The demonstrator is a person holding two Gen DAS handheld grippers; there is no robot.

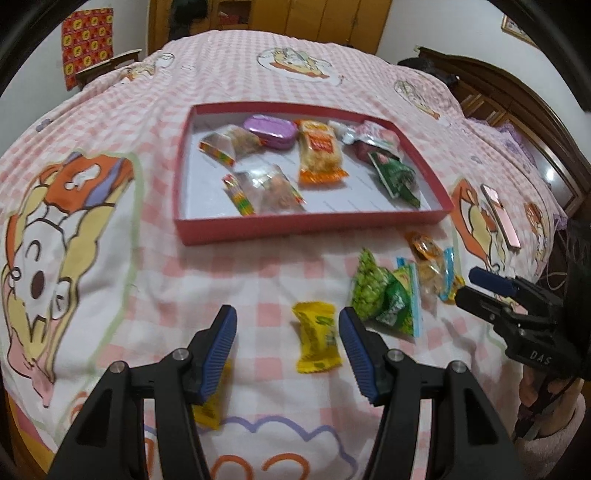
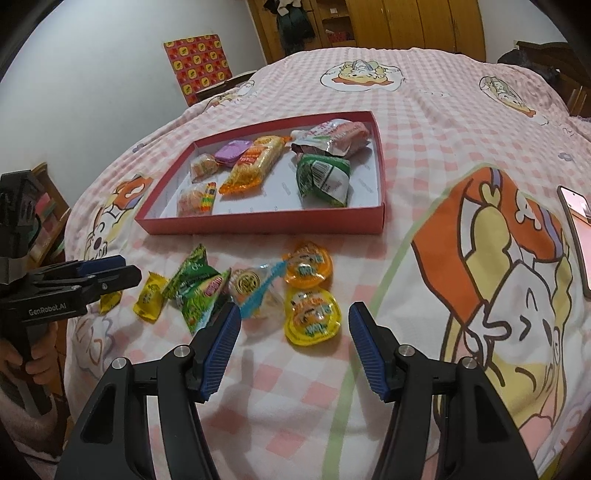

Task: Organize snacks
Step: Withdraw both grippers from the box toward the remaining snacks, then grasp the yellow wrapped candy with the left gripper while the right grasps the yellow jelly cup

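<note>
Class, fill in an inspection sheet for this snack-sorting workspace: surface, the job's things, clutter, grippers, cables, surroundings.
Surface: pink checked bedspread with cartoon prints.
Job's things: red tray already holding several snacks; loose in front of it lie yellow candy, green packets and two jelly cups.
Clutter: phone on the bedspread beside the tray.
Grippers: left gripper open around the yellow candy, pads not touching; right gripper open, empty.
Cables: nothing seen.
Surroundings: wooden wardrobe, dark headboard.
</note>
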